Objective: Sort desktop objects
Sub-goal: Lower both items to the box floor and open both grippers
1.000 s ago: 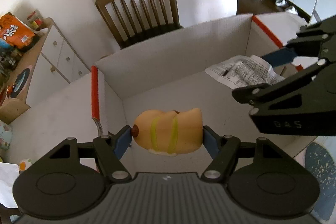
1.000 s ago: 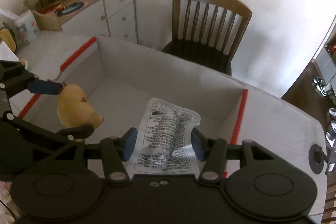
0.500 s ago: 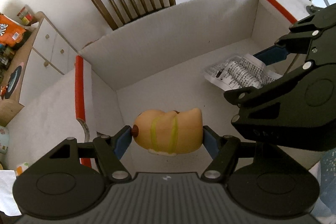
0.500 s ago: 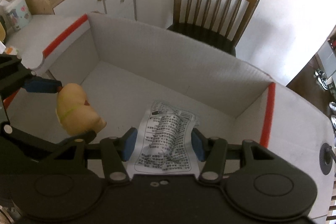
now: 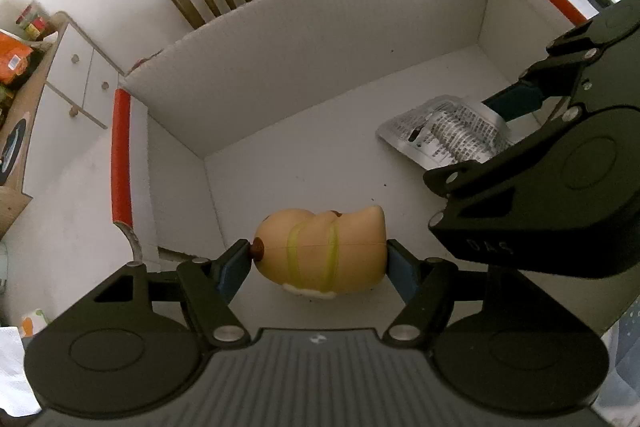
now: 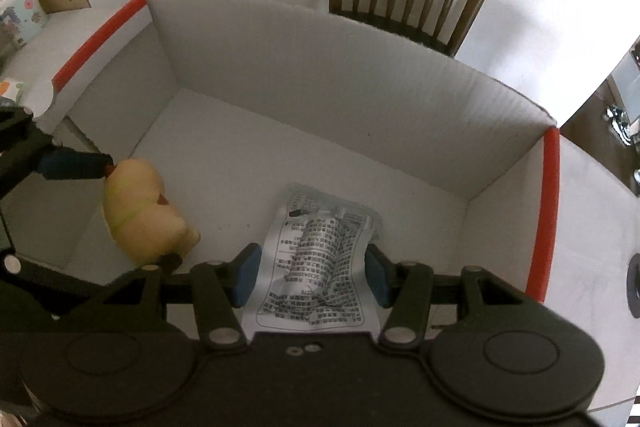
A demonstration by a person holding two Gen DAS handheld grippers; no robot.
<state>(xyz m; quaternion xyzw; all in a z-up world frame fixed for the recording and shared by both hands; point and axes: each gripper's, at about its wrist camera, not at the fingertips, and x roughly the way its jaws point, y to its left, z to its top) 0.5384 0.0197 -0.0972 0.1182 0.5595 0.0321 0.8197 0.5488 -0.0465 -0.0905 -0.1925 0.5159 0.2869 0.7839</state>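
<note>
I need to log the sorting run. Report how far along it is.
Done: nothing lies loose in the white box yet. In hand: the left gripper clamps a tan squishy toy and the right gripper holds a printed foil packet, both inside the box above its floor. Left: release both. Other desktop items are out of view.

A soft tan squeeze toy with yellow-green stripes and a small brown knob at one end point(image 5: 320, 251) lies sideways, clamped end to end, over the floor of a white corrugated box with red-edged flaps point(image 5: 320, 39). A crinkled silver foil packet covered in black print point(image 6: 320, 259), pinched by its sides, hangs to its right above the same floor.
</note>
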